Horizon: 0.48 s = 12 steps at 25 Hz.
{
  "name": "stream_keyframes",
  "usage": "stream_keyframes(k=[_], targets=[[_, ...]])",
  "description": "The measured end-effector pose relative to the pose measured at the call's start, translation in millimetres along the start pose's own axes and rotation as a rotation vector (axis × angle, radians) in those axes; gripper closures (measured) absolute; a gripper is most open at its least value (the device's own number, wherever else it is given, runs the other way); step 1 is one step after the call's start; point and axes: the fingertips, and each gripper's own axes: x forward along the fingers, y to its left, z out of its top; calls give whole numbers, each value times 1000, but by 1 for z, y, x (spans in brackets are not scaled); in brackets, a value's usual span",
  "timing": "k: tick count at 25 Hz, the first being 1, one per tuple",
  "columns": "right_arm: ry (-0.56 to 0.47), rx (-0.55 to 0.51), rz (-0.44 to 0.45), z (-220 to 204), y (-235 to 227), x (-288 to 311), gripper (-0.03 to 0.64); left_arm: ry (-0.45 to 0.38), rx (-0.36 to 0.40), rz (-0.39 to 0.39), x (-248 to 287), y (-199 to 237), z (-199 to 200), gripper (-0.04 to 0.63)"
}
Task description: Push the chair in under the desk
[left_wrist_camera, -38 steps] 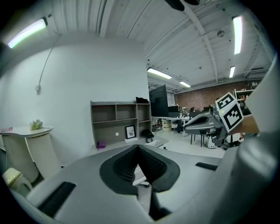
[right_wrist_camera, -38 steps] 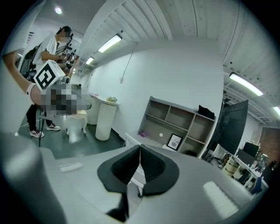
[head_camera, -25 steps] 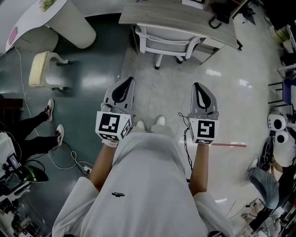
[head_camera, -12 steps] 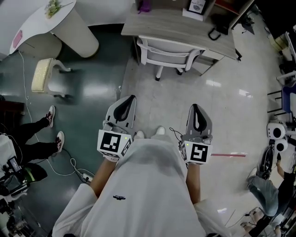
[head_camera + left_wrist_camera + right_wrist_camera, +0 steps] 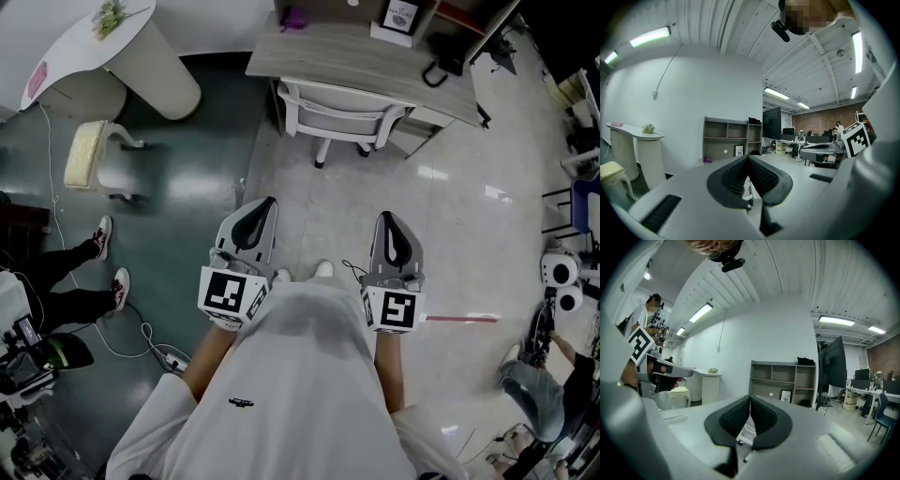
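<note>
Head view: both grippers hang low in front of the person, with the white chair well ahead of the jaws, at the near edge of the surface. The left gripper and the right gripper point toward it, and neither touches anything. Each gripper's own view shows the dark pads pressed together with nothing between them. Beyond the closed jaws of the right gripper, a sliver of the chair shows, far off and straight ahead.

The chair's back faces the person, and its seat appears to sit partly beneath the surface. It looks like a light office chair with a stiff moulded back and armrests on a central base. On the smooth floor it would probably roll with little force, though it may also swivel or veer if pushed off centre.

Gripping seems unnecessary. The closed jaws can serve as blunt pushers against the top rail of the back, one toward each end, with even pressure. A high, one-sided or sudden shove risks turning the chair or knocking the armrests against the surface edge.
</note>
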Motion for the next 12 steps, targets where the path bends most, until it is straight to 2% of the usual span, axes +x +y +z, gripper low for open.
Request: stream_keyframes(k=[4,12], targets=[[24,-7,-3,-2,-3,0,603,12,0,-4,2,-4,-1,588],[9,10,-11,-1,-8,0,604,27,-1,-13,7,-11,-4,588]])
